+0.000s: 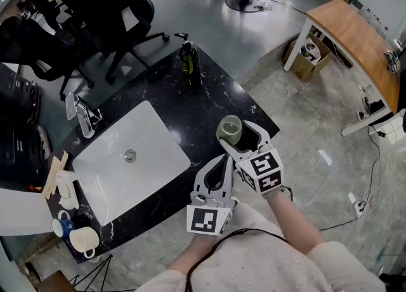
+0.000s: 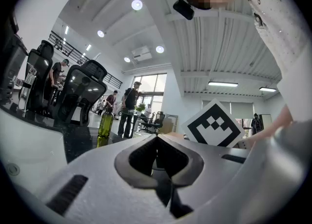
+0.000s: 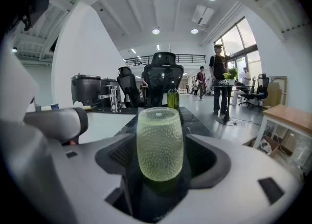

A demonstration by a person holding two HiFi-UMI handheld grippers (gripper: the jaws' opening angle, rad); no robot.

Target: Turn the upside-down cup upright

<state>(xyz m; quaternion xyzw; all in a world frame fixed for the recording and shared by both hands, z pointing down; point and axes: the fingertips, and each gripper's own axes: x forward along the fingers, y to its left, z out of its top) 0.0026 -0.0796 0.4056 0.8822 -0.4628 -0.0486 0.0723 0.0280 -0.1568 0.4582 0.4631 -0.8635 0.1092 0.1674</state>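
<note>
A pale green dimpled glass cup (image 1: 229, 129) (image 3: 160, 144) stands on the black marble counter (image 1: 190, 100) near its right front corner. Its wider end is up and its narrower end is on the stone. In the head view the top looks like an open rim. My right gripper (image 1: 236, 134) (image 3: 161, 146) is open, one jaw on each side of the cup with a thin gap at each pad. My left gripper (image 1: 222, 159) (image 2: 157, 138) hangs just left of it at the counter's front edge, shut and holding nothing.
A white sink (image 1: 149, 133) with a chrome tap (image 1: 82, 116) fills the counter's left half. A green bottle (image 1: 186, 56) stands at the back. Mugs (image 1: 82, 238) sit at the near left end. Office chairs (image 1: 108, 5) stand behind, a wooden desk (image 1: 355, 30) at the right.
</note>
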